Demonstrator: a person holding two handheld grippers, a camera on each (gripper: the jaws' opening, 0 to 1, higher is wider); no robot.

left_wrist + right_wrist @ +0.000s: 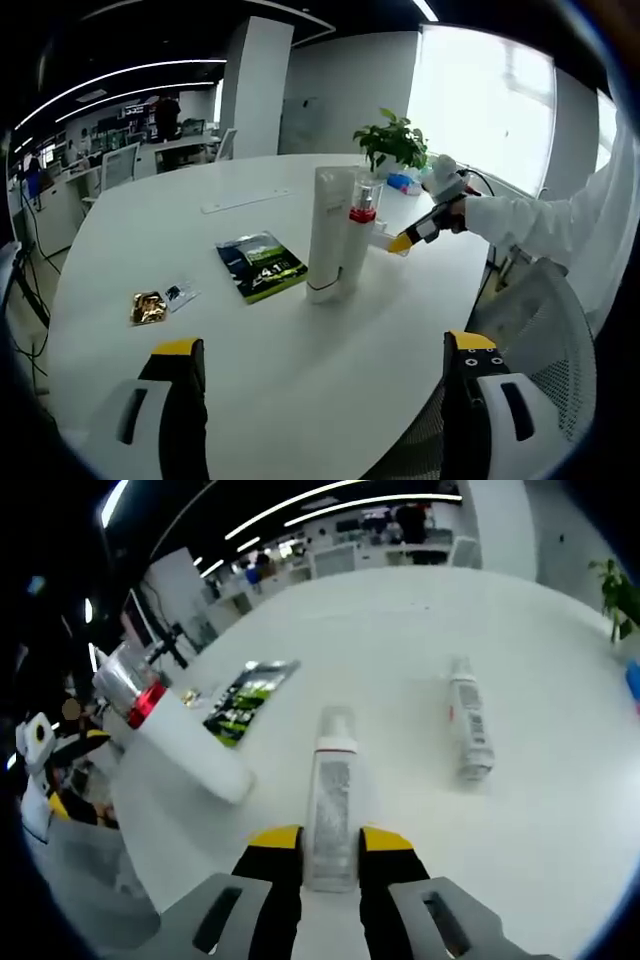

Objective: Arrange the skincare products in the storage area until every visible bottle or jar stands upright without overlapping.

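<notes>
Right gripper (330, 850) clenched on a white pump bottle (333, 800) lying flat on the white table (540, 680), jaws pinching its lower body, prob. to tip it upright. Second white bottle (468, 730) also on its side, well apart to the right of the held one; not yet stood up.

In left gripper view, tall white tube (328, 235) upright near table centre, w/ a clear bottle w/ red band (363, 225) standing just beside it, touching or nearly so (can't tell which). Already upright, so likely done.

Left gripper (325, 370) released, jaws wide apart, hanging over the near table edge, holding nothing; seems to be waiting.

Clear bottle's contents too small to tell; the white ones are opaque.

Off-task bits: green packet (262, 266) flat on table, small gold sachet (147, 306) nearby, potted plant (392, 145) at far side.
</notes>
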